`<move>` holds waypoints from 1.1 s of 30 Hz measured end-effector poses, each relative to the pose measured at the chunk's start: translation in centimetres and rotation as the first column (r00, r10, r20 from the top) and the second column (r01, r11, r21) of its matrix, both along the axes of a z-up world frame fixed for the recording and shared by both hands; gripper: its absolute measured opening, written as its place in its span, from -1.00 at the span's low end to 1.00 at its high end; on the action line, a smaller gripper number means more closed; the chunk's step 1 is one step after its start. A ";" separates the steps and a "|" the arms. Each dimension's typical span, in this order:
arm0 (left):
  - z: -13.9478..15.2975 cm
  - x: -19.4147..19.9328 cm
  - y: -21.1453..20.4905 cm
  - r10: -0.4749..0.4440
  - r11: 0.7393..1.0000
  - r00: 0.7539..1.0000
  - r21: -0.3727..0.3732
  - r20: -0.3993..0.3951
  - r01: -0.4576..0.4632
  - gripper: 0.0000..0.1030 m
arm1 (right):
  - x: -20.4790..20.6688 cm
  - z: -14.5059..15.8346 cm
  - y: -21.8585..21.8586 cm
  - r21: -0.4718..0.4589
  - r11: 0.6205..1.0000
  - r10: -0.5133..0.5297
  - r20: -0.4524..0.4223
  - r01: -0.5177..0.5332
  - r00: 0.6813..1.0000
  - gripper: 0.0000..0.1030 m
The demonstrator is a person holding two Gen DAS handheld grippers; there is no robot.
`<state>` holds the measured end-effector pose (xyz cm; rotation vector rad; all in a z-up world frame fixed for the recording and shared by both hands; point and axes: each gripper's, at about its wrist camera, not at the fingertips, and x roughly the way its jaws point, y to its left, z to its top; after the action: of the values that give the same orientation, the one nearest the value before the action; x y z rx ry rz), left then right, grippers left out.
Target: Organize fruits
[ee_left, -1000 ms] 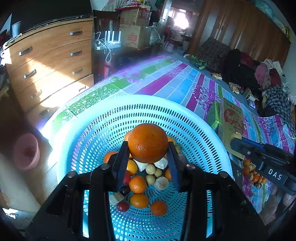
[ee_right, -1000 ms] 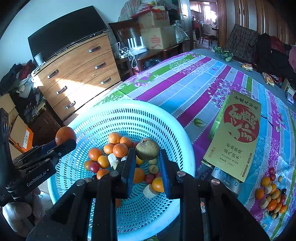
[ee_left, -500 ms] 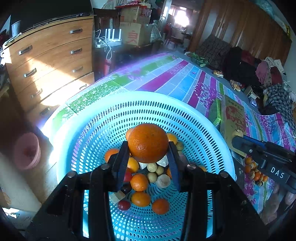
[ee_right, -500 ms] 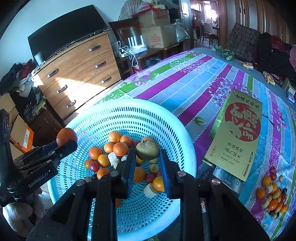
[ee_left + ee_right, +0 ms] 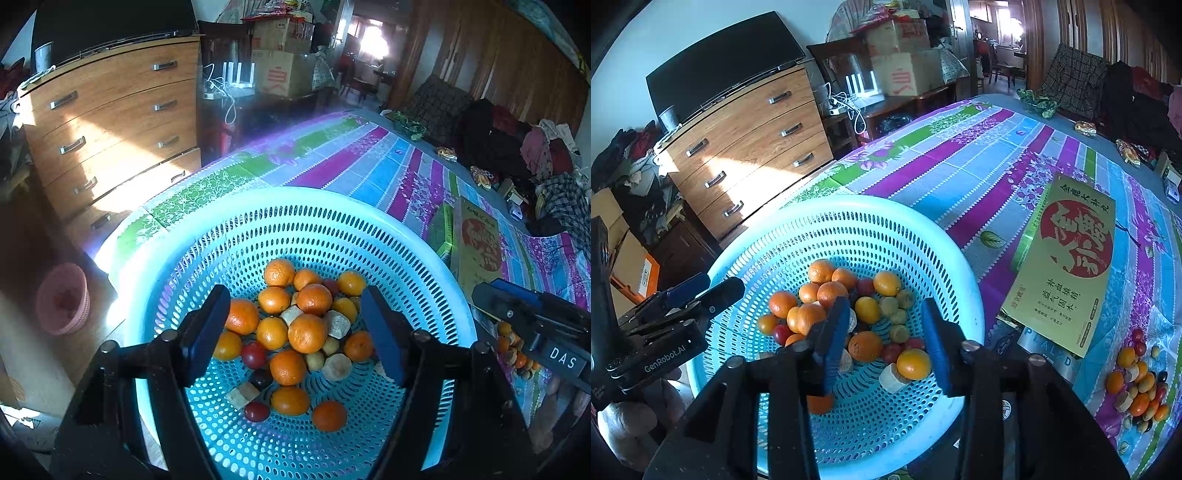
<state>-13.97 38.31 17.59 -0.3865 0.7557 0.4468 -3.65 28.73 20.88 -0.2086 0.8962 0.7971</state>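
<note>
Both grippers, left [image 5: 295, 332] and right [image 5: 884, 339], over the basket [image 5: 960, 295], fingers spread and empty. Fruit [image 5: 295, 332] heaped at basket's bottom, gathered for sorting; more fruit [image 5: 1137, 387] right of basket.

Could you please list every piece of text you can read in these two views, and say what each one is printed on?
"DAS": on the body of the right gripper, partly cut off.
"GenRobot.AI": on the body of the left gripper.
"PEAL D", partly hidden: on the silver box under the gold box.
Large and small Chinese characters: on the gold box, not reliably readable.
Red print on the cardboard carton: blurred.
</note>
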 end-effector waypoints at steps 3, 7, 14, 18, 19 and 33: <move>0.1 0.0 -0.2 -0.005 1.000 1.000 -0.011 0.004 0.005 0.44 | -0.2 0.1 -0.2 0.001 1.000 -0.002 0.002 0.002 1.000 -0.05; 0.3 0.1 -0.5 -0.010 1.000 1.000 -0.012 0.009 0.010 0.44 | -0.3 0.4 -0.7 0.002 1.000 -0.007 0.008 0.007 1.000 -0.04; 0.9 0.3 -1.7 -0.033 0.999 0.999 -0.006 0.019 0.033 0.44 | -0.5 1.1 -2.2 0.010 0.999 -0.030 0.022 0.030 0.999 -0.04; 1.3 0.4 -2.7 -0.048 0.999 0.999 0.002 0.026 0.048 0.45 | -0.7 1.5 -3.6 0.017 0.999 -0.050 0.032 0.049 0.998 -0.04; 1.4 0.6 -2.9 -0.051 0.999 0.998 0.005 0.027 0.051 0.45 | -0.7 1.6 -3.9 0.016 0.998 -0.055 0.036 0.054 0.998 -0.04; 2.3 3.7 -10.4 -0.191 0.981 0.981 0.046 0.042 0.189 0.57 | -0.3 1.6 -12.8 0.021 0.980 -0.197 0.039 0.196 0.980 0.00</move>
<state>-10.28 27.87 19.87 -0.2809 0.7297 0.2726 -3.91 15.95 22.44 -0.1182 0.8568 0.6149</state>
